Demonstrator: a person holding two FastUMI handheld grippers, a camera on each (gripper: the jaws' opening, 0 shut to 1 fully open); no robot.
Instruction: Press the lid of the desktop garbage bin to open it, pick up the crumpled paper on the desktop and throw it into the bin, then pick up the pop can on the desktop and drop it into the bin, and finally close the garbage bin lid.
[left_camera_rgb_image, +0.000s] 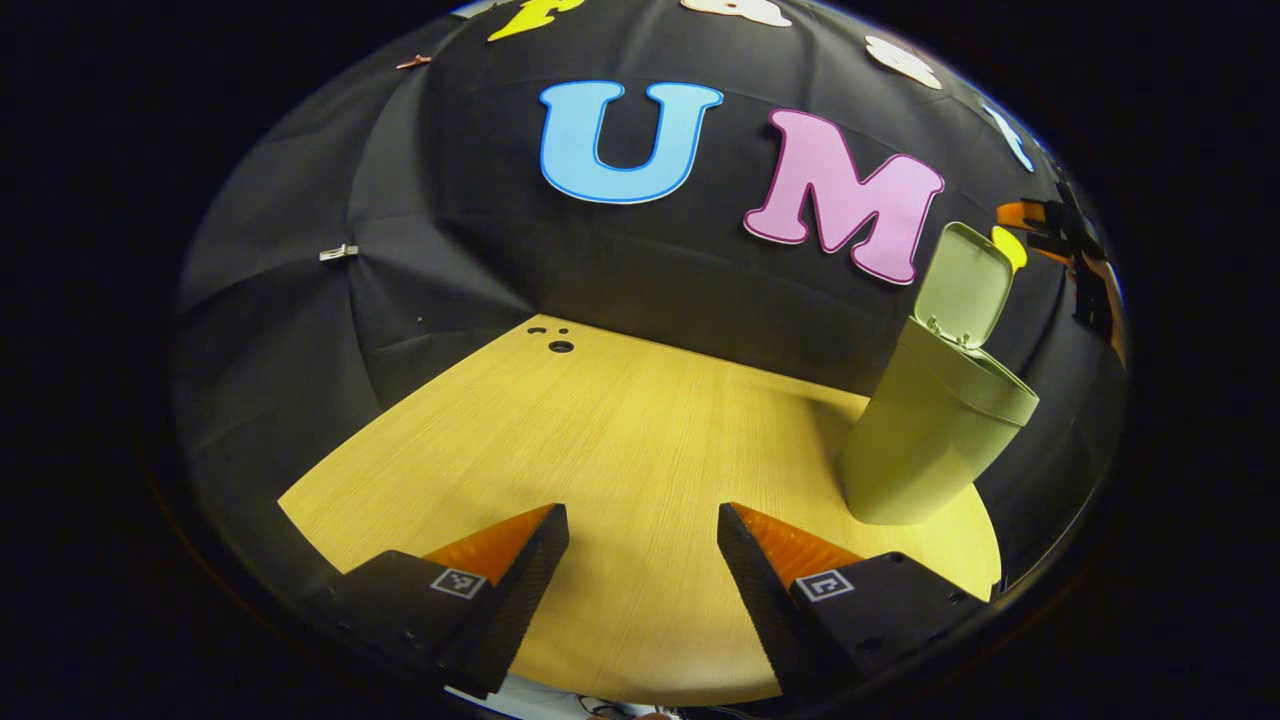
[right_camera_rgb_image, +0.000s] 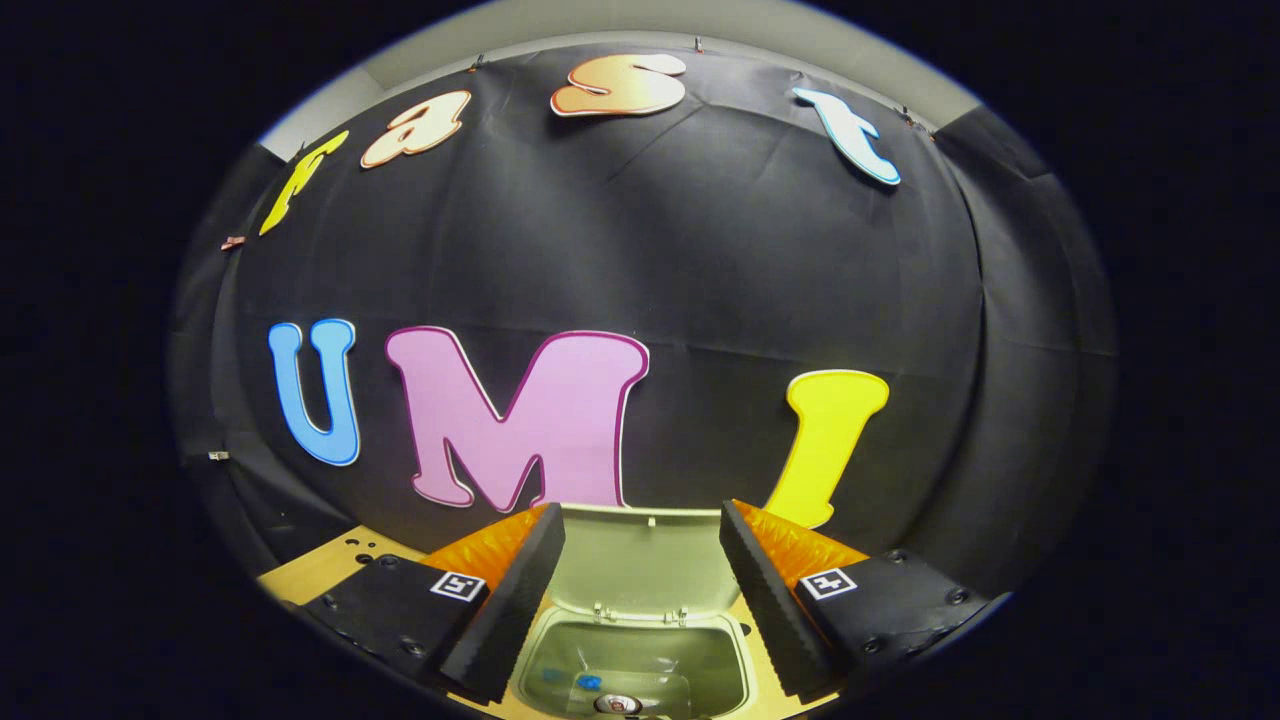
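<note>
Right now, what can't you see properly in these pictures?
- Inside the bin, left gripper view: its own wall hides what's in it.
- Bin bottom, right gripper view: the can is cut off by the lower edge; the blue bits beside it are too dim to name.
- The paper: can't pick it out in the dim bin.
- The other gripper, left gripper view: small at the edge, so open or shut is unclear there.

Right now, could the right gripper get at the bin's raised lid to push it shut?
Probably yes. The right gripper hangs open just above the bin, whose lid stands upright straight ahead between its fingers, with nothing in between.
</note>
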